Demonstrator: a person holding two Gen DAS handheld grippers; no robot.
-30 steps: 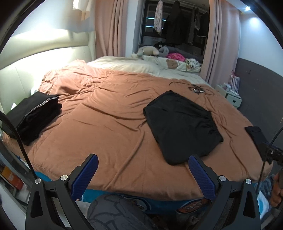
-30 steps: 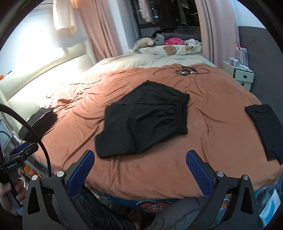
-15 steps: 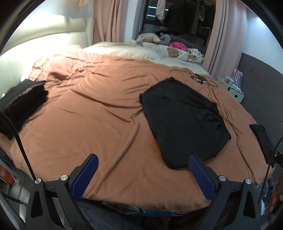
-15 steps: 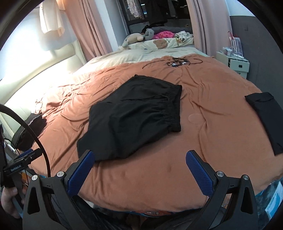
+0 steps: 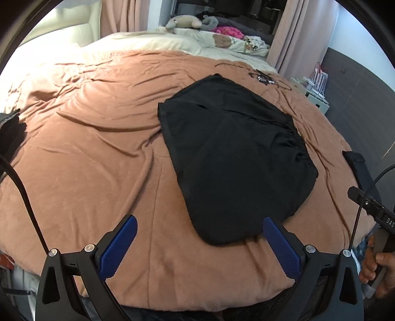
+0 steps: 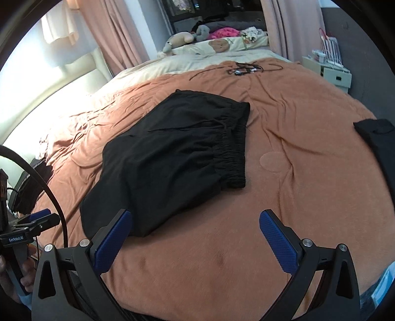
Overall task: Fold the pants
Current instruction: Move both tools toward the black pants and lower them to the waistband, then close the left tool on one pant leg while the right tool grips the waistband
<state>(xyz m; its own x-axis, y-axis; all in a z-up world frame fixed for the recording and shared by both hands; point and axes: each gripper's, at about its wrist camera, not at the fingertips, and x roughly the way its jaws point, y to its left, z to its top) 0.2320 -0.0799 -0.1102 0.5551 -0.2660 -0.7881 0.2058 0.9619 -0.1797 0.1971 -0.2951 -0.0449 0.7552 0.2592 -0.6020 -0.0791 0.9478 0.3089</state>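
Note:
Black pants (image 5: pixel 237 158) lie spread flat on the brown bedspread (image 5: pixel 98 153), with the elastic waistband toward the right. The same pants (image 6: pixel 172 158) fill the middle of the right wrist view, waistband to the right. My left gripper (image 5: pixel 200 229) is open and hovers over the near hem end of the pants, blue pads wide apart, holding nothing. My right gripper (image 6: pixel 195 224) is open too, just short of the pants' near corner, with its left pad over the black cloth edge. Nothing is held by either gripper.
A second black garment (image 6: pixel 380 140) lies at the bed's right edge, and a dark folded pile (image 5: pixel 9 133) at the left edge. Tangled cables (image 6: pixel 244 69) lie beyond the pants. Pillows and soft toys (image 5: pixel 187 22) line the far end. A small nightstand (image 6: pixel 333 71) stands at right.
Both grippers have moved forward and lower over the bed toward the pants, which now look much larger. Both stay open. The pants have not moved.

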